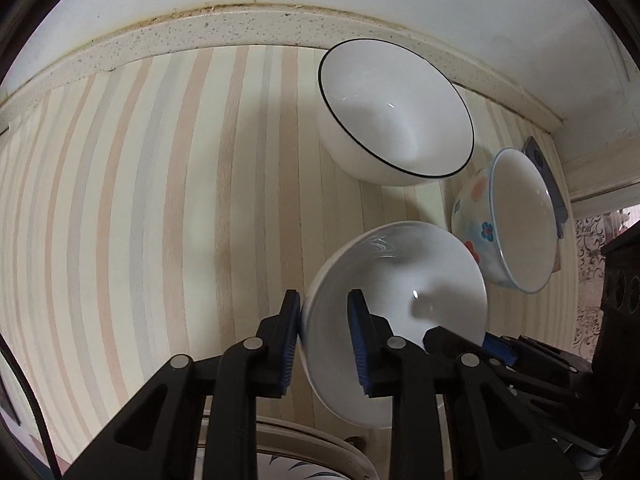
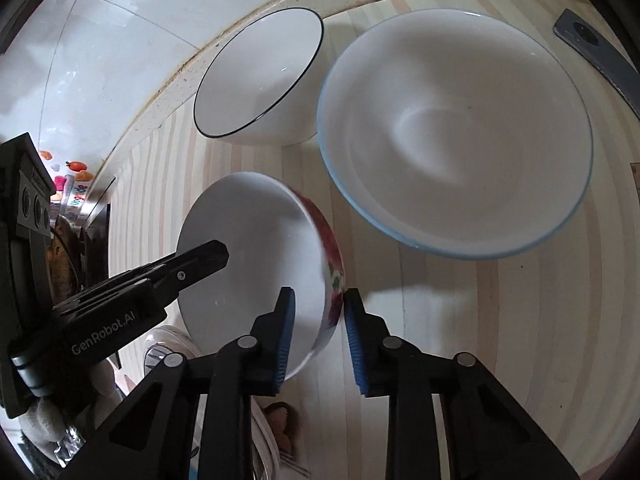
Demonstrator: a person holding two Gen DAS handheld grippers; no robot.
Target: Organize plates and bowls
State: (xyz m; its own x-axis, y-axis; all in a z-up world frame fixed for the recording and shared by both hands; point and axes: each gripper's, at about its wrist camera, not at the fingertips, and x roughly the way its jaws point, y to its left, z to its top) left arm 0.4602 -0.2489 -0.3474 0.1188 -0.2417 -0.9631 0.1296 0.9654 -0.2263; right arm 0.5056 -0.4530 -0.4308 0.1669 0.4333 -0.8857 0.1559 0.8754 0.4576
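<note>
Both the left claw [image 1: 324, 344] and the right claw [image 2: 320, 340] pinch opposite rim walls of the small floral bowl [image 2: 256, 264], tilted above the striped tabletop [image 1: 160, 200]; uneven pulling could slip it onto the blue-rimmed bowl [image 2: 456, 132].

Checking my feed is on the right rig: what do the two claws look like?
Both are matte black plastic with angular link arms and round silver pivot pins. Each finger carries a ribbed blue pad. The left claw matches the right claw. Seen from the right wrist, the left claw's body bears white "GenRobot.AI" lettering. No cables or sleeves show clearly.
</note>
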